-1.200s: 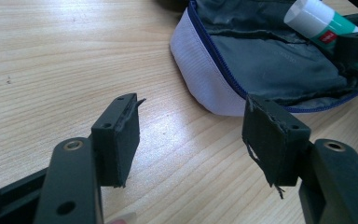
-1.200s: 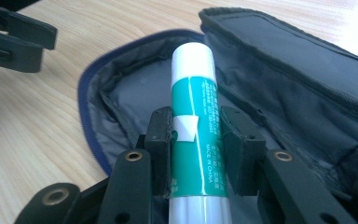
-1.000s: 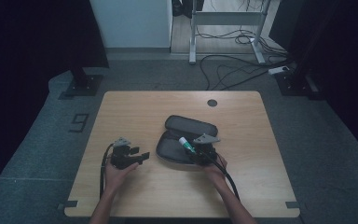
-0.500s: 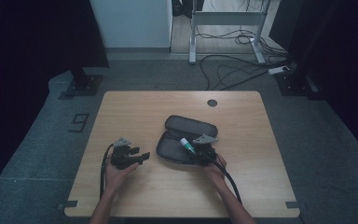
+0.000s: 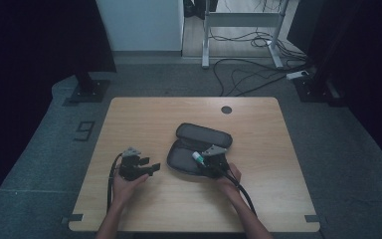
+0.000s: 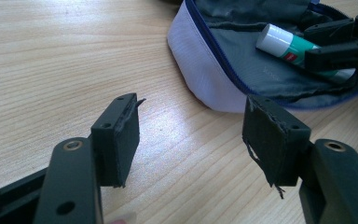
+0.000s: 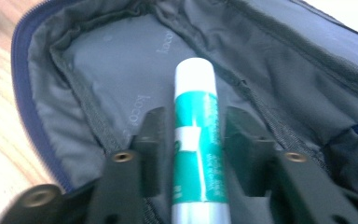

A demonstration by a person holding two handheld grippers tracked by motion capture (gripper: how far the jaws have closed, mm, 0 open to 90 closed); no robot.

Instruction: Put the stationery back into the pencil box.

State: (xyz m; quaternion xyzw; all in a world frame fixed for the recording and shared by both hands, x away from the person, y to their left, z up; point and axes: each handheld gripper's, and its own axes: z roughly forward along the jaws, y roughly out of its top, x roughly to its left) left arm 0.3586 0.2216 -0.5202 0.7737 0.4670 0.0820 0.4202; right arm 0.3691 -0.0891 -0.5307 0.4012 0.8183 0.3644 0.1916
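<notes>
Releasing a glue stick (image 7: 196, 140) into the open pencil case (image 5: 184, 159).
Right gripper (image 7: 193, 140) fingers had just been opening, flanking the stick without pressing; its long axis pointed to 12 o'clock. Left gripper (image 6: 196, 135) stood open over the worktop (image 5: 144, 119).

pouch (image 5: 199, 149) opened flat at table (image 5: 144, 114) centre | glue stick (image 5: 197, 156) laid inside its near half | left gripper (image 5: 146, 169) set at pouch's left, lower-centre frame

- We see a green-and-white glue stick (image 7: 196, 140) lying inside the case, white cap pointing away.
- We see a grey zip case (image 5: 184, 158) lying unzipped and spread open on the worktop (image 5: 149, 119).
</notes>
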